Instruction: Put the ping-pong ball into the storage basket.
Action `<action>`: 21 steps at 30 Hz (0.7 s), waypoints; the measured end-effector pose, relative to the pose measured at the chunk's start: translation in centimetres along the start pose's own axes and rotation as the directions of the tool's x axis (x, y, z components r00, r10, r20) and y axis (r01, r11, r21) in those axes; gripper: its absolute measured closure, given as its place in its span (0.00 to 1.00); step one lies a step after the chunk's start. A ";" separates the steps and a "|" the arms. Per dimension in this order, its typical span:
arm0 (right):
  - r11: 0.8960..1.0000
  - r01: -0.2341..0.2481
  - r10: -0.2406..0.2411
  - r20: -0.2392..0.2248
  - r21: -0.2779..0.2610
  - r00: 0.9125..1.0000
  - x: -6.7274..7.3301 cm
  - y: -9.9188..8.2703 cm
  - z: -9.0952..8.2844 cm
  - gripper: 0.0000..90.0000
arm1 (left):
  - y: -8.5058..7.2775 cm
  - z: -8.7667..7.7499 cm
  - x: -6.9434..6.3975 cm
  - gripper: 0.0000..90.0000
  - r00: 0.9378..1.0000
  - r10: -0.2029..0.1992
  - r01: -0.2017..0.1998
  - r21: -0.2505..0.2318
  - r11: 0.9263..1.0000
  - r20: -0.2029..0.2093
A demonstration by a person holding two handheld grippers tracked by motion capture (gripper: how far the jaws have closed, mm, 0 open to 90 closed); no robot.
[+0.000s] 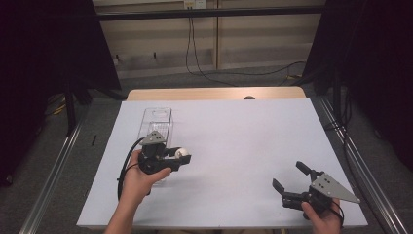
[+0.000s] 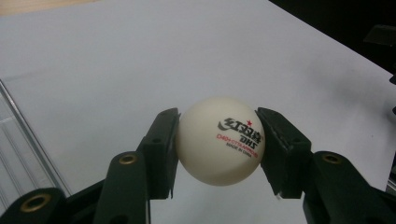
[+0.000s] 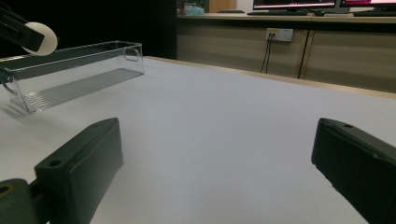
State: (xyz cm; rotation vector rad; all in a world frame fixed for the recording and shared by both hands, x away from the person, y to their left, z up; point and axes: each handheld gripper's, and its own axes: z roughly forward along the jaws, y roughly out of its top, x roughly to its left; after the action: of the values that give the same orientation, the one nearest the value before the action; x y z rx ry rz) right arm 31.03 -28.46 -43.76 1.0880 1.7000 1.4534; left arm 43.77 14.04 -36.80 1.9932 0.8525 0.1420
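A: Left gripper [image 2: 218, 140] status?

B: Jaws are clamped on a white table-tennis ball with black and red printed lettering [image 2: 219, 140]. One black pad is pressed on each side of it, as seen in the left gripper view. The ball is held clear of the surface.

A: Location over the table?

B: In the high view the left gripper [image 1: 184, 156] is seen left of centre, with the ball [image 1: 182, 153] at its tip, just beside the near end of a clear plastic rectangular bin with a ribbed floor [image 1: 156, 122]. The ball is placed just outside the bin's right wall, above the pale grey-white sheet covering the table [image 1: 234, 146]. How high it is held above the sheet cannot be judged well from that angle.

A: Right gripper?

B: Jaws are spread wide, with nothing between them. It is seen at the near right corner of the sheet in the high view [image 1: 291, 179], held in the person's right hand [image 1: 321, 212]. It is well apart from the ball and the bin.

A: Cross-check from the right gripper view?

B: The bin [image 3: 70, 74] is seen far left, with the ball [image 3: 41, 38] above the bin's rim line at the picture's edge. Bare sheet [image 3: 224, 140] is seen between the two black pads [image 3: 79, 168].
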 end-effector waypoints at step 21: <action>1.000 0.000 0.000 0.000 -0.001 1.000 0.0 0.0 0.0 0.02 | 0.1 -0.7 0.7 0.57 1.000 -0.006 0.006 -0.010 1.000 -0.022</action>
State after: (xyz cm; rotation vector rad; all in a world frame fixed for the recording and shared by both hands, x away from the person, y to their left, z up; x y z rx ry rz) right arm 31.05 -28.46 -43.76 1.0869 1.6998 1.4539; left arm 44.07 14.90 -36.50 1.9824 0.8701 0.1647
